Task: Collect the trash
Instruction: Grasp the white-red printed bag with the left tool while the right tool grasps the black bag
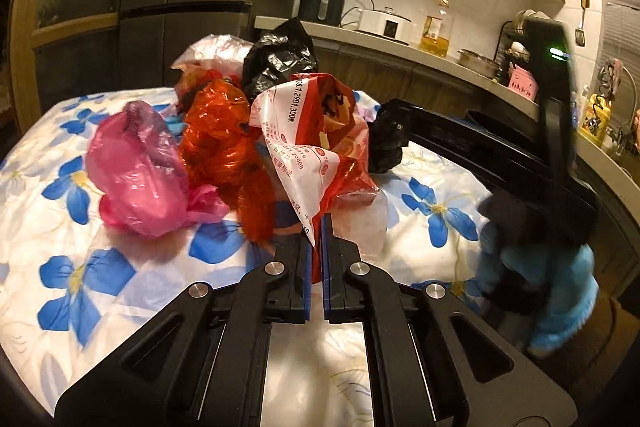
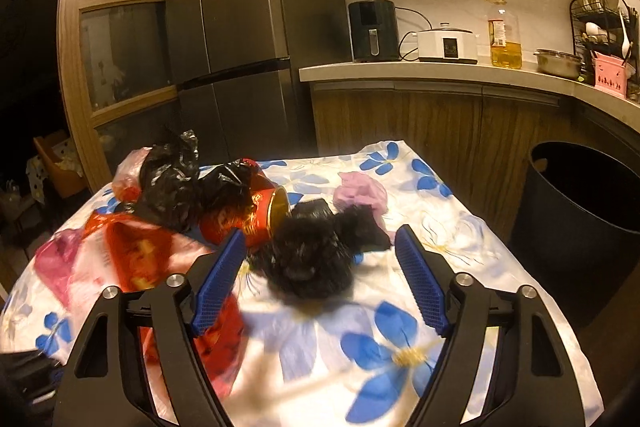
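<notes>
My left gripper (image 1: 318, 227) is shut on a fold of a red-and-white printed plastic bag (image 1: 304, 135), which stands up from a heap on the flowered tablecloth (image 1: 80, 267). Around that bag lie a pink bag (image 1: 136, 167), an orange-red bag (image 1: 220, 143) and a black bag (image 1: 276, 59). My right gripper (image 2: 320, 239) is open. A crumpled black bag (image 2: 308, 259) lies between its blue pads (image 2: 420, 279), which stand clear of it. Behind that black bag a red tin can (image 2: 256, 215) lies on its side, and a lilac bag (image 2: 360, 191) rests further back.
A tall black bin (image 2: 580, 207) stands on the floor beside the table's right edge. More black bags (image 2: 172, 187) pile up at the far left. A blue fuzzy sleeve (image 1: 560, 299) shows at the right. Behind are a fridge (image 2: 240, 27) and a counter (image 2: 440, 71) with appliances.
</notes>
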{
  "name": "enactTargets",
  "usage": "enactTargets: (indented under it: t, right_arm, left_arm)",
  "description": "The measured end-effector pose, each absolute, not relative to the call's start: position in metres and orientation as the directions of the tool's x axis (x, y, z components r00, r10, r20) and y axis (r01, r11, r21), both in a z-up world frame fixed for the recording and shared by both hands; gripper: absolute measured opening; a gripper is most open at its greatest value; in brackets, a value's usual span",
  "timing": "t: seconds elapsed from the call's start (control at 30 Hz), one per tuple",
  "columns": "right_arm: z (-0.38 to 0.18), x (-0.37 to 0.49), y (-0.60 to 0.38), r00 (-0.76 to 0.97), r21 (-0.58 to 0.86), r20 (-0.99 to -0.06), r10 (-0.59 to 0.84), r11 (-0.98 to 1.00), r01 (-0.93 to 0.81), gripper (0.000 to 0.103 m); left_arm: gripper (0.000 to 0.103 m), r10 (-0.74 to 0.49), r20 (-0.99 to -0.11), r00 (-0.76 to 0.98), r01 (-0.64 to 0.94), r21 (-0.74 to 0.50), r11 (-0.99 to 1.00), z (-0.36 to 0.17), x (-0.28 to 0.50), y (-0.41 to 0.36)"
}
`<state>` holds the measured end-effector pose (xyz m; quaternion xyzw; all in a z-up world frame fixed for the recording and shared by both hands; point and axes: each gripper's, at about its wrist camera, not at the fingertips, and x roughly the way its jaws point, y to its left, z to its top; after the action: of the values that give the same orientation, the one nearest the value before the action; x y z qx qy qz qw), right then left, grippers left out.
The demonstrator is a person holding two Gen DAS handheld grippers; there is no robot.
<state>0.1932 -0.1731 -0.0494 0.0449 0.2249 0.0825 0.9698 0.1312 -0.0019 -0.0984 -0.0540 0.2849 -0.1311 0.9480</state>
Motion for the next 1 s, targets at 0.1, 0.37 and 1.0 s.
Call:
enactTargets:
  t: [0.1,0.37,1.0]
  right_arm:
    - [-0.057,0.207,-0.170,0.879,0.114,-0.446,0.170,0.985,-0.132,0.061]
    - [-0.067,0.207,-0.182,0.839,0.172,-0.499,0.217,0.974,-0.149,0.014]
    - [-0.009,0.109,-0.240,0.918,0.167,-0.351,0.185,0.977,-0.133,0.008]
  left_arm:
    - [0.003,-0.279,-0.525,0.804,0.207,-0.192,0.959,-0.098,0.130,0.002]
    - [0.003,-0.279,-0.502,0.819,0.197,-0.211,0.957,-0.096,0.121,0.009]
    - [0.002,-0.336,-0.370,0.866,0.276,-0.205,0.939,-0.042,0.083,-0.025]
